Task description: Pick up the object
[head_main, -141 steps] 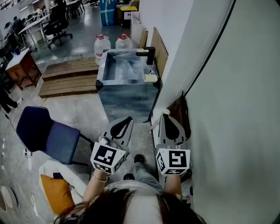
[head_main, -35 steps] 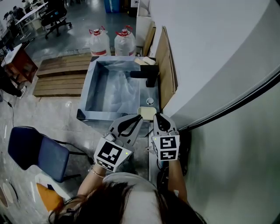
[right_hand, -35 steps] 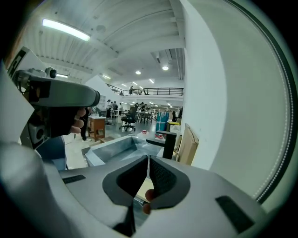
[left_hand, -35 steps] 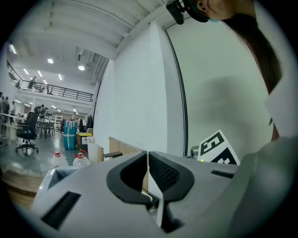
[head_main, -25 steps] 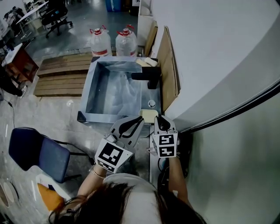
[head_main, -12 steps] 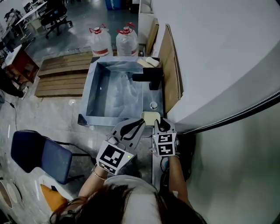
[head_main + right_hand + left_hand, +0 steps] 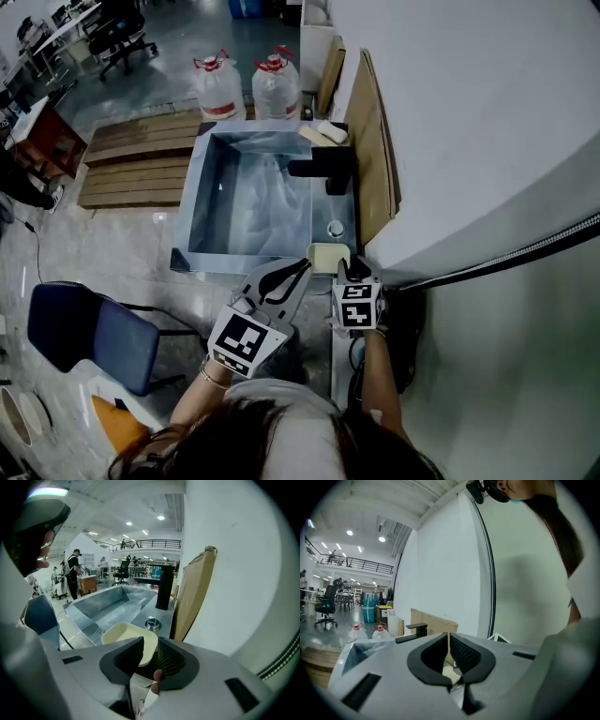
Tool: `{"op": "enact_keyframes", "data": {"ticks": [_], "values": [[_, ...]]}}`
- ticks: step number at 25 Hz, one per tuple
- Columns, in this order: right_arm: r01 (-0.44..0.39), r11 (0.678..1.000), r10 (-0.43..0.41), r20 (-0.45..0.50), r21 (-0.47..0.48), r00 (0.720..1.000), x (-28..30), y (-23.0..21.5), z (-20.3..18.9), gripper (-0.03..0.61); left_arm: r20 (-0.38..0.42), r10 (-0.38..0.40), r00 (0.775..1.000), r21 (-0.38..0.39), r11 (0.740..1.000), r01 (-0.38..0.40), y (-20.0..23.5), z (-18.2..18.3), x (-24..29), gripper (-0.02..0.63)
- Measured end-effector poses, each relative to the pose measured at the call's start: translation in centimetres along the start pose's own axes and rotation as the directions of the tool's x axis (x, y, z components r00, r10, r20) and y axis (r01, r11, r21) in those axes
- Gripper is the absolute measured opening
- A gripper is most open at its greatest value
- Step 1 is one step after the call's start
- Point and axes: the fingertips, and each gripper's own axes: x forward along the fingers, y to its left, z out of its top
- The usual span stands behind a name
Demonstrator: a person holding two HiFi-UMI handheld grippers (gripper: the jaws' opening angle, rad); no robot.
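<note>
We count two water jugs (image 7: 222, 89), one sink (image 7: 192, 206) and one faucet (image 7: 323, 171). We record one cream dish (image 7: 326, 257) and one blue chair (image 7: 89, 333).

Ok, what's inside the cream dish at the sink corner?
Nothing shows in the dish: the part of its inside in view is bare. The right tool covers its near part, so that bit can't be checked.

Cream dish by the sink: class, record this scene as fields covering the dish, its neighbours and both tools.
Dish: cream, shallow, empty, on the ledge of the sink
Neighbours: round metal knob, black tap
Right tool: jaws apart, around the dish's near corner
Left tool: shut, empty, off the dish
</note>
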Motion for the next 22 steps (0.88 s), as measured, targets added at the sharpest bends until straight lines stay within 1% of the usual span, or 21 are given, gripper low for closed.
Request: {"op": "enact_keyframes", "data": {"ticks": [4, 5, 8, 9, 12, 13, 19, 22], "values": [[0.010, 1.000, -0.010, -0.021, 0.023, 1.000, 0.7, -0.5, -0.5, 0.095, -0.008, -0.001, 1.000, -0.005, 1.000, 0.001, 0.3, -0.3, 0.1, 0.009], [0.011, 1.000, -0.010, -0.026, 0.028, 1.000, 0.9, -0.6, -0.6, 0.095, -0.012, 0.001, 1.000, -0.014, 1.000, -0.001, 0.4, -0.4, 0.1, 0.009], [0.013, 0.999, -0.012, -0.037, 0.047, 0.999, 1.6, -0.8, -1.0, 0.095, -0.040, 0.010, 0.999, -0.077, 0.997, -0.013, 0.5, -1.0, 0.3, 0.009], [0.015, 0.998, -0.013, -0.040, 0.054, 0.999, 1.8, -0.8, -1.0, 0.095, -0.042, 0.009, 0.999, -0.078, 0.997, -0.012, 0.6, -1.1, 0.3, 0.009], [0.015, 0.997, -0.011, -0.053, 0.071, 0.999, 2.4, -0.9, -1.3, 0.095, -0.029, -0.009, 1.000, -0.023, 1.000, 0.008, 0.8, -1.0, 0.7, 0.009], [0.015, 0.997, -0.011, -0.059, 0.074, 0.998, 2.6, -0.9, -1.5, 0.095, -0.028, -0.011, 1.000, -0.016, 1.000, 0.011, 0.9, -1.1, 0.8, 0.009], [0.027, 0.991, -0.018, -0.068, 0.131, 0.997, 3.7, -1.2, -1.7, 0.095, -0.040, -0.013, 0.999, -0.025, 1.000, 0.012, 1.3, -1.5, 1.1, 0.009], [0.050, 0.989, -0.039, -0.076, 0.138, 0.996, 3.7, -1.4, -1.6, 0.089, -0.044, -0.013, 0.999, -0.028, 1.000, 0.011, 1.3, -1.6, 1.1, 0.009]]}}
